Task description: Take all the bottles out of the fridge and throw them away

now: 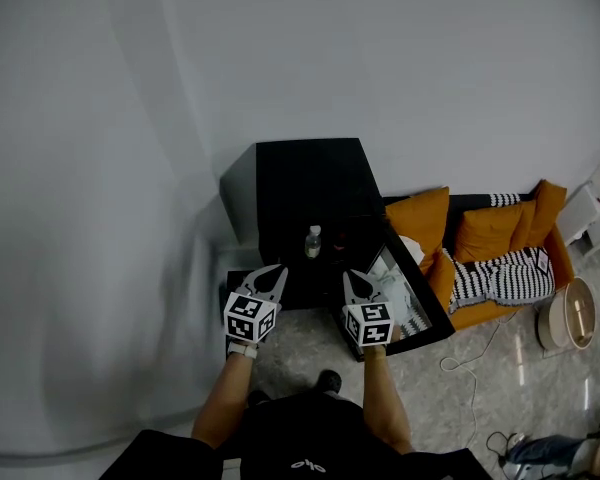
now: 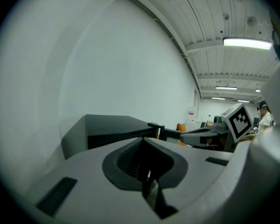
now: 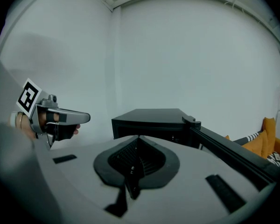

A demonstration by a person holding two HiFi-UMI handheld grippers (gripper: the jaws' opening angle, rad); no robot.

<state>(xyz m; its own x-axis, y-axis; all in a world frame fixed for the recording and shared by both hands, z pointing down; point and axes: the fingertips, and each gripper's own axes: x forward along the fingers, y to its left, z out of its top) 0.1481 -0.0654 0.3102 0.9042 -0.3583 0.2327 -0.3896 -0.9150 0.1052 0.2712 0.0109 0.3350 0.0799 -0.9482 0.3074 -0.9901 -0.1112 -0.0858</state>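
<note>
A small black fridge (image 1: 305, 183) stands against the white wall, its door (image 1: 412, 298) swung open to the right. A clear bottle (image 1: 313, 240) stands upright inside at the front. My left gripper (image 1: 271, 278) is shut and empty, held in front of the fridge's left side. My right gripper (image 1: 357, 284) is shut and empty too, just right of the bottle near the open door. In the left gripper view the fridge (image 2: 112, 129) lies ahead and the right gripper (image 2: 210, 133) shows at the right. The right gripper view shows the fridge (image 3: 151, 120) ahead and the left gripper (image 3: 77, 118) at the left.
An orange sofa (image 1: 480, 248) with striped cushions stands right of the fridge. A round beige bin (image 1: 568, 313) sits on the floor at the far right, with a white cable (image 1: 470, 368) trailing nearby. White items (image 1: 395, 283) rest in the door shelf.
</note>
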